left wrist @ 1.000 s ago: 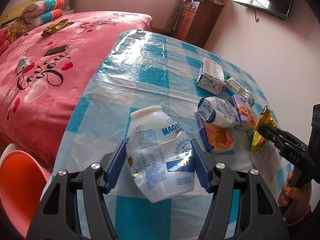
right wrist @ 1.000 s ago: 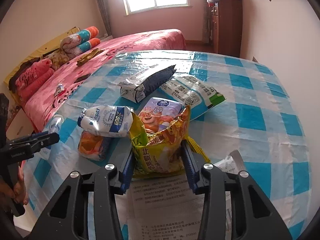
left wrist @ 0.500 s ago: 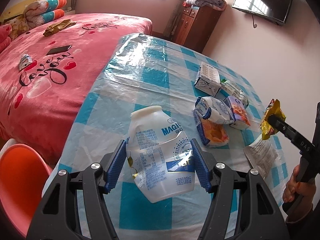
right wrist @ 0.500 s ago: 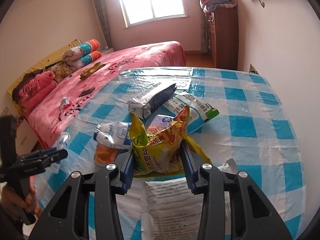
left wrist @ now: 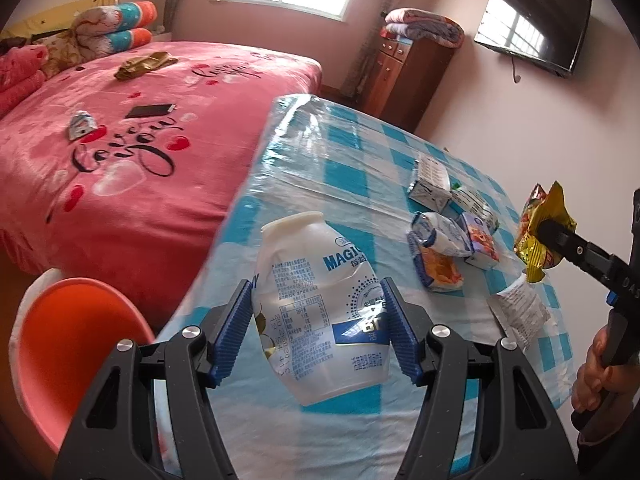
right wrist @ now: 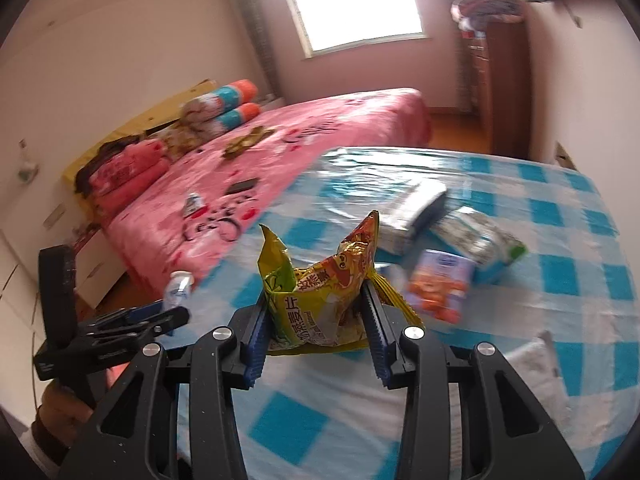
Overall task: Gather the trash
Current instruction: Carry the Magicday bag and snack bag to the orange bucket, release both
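My left gripper (left wrist: 320, 328) is shut on a crumpled white plastic bottle (left wrist: 320, 304) with blue print, held above the table's near edge. My right gripper (right wrist: 316, 334) is shut on a yellow snack wrapper (right wrist: 320, 296), lifted above the blue checked tablecloth (right wrist: 560, 264). The wrapper also shows in the left wrist view (left wrist: 540, 232) at the right. Several other packets lie on the table: a white pouch (left wrist: 440, 234), an orange packet (left wrist: 438, 270), a small carton (left wrist: 480, 240), a grey box (left wrist: 430, 178) and a paper slip (left wrist: 520, 310).
An orange bin (left wrist: 72, 344) lined with white stands on the floor left of the table. A pink bed (left wrist: 120, 152) with a phone and small items lies beyond. A wooden cabinet (left wrist: 404, 72) and a wall TV (left wrist: 536, 28) are at the back.
Both grippers have risen and pulled back from the table with their loads. The wrapper has lifted off the paper slip. The orange bin shows more in the left wrist view.
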Demonstrator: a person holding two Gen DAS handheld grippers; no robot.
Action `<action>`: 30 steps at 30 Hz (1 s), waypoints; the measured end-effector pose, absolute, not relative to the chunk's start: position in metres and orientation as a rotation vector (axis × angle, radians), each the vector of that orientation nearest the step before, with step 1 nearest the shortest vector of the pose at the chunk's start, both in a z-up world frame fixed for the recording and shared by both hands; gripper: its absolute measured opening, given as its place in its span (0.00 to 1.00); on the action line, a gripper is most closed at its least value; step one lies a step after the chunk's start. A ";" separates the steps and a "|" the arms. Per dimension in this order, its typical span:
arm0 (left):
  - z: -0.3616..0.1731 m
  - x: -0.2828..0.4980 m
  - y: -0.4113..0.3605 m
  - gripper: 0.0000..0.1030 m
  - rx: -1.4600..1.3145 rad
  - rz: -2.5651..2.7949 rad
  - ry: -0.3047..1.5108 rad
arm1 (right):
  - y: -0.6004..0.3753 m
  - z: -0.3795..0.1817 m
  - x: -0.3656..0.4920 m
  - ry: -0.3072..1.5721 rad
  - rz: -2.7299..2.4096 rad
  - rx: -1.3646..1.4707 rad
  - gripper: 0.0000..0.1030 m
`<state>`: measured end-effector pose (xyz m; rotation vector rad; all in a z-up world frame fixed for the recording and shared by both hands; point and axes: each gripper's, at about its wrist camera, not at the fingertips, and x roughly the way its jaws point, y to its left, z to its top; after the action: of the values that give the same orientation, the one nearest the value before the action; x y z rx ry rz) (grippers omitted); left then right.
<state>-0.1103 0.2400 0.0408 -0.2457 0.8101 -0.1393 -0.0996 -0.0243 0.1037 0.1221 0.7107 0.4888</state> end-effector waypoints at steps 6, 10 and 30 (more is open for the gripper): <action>0.042 -0.126 0.267 0.63 -0.268 -0.084 0.799 | 0.030 0.114 -0.106 0.718 0.620 0.069 0.42; 0.039 -0.139 0.292 0.63 -0.284 -0.028 0.799 | 0.068 0.114 -0.112 0.734 0.702 0.026 0.42; -0.014 -0.202 0.423 0.63 -0.430 0.276 0.874 | 0.253 0.074 -0.155 0.851 1.072 -0.192 0.42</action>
<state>-0.2024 0.4227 -0.0137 -0.4302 0.8740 0.2765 -0.1548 0.2532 0.0738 -0.1924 0.8513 1.0716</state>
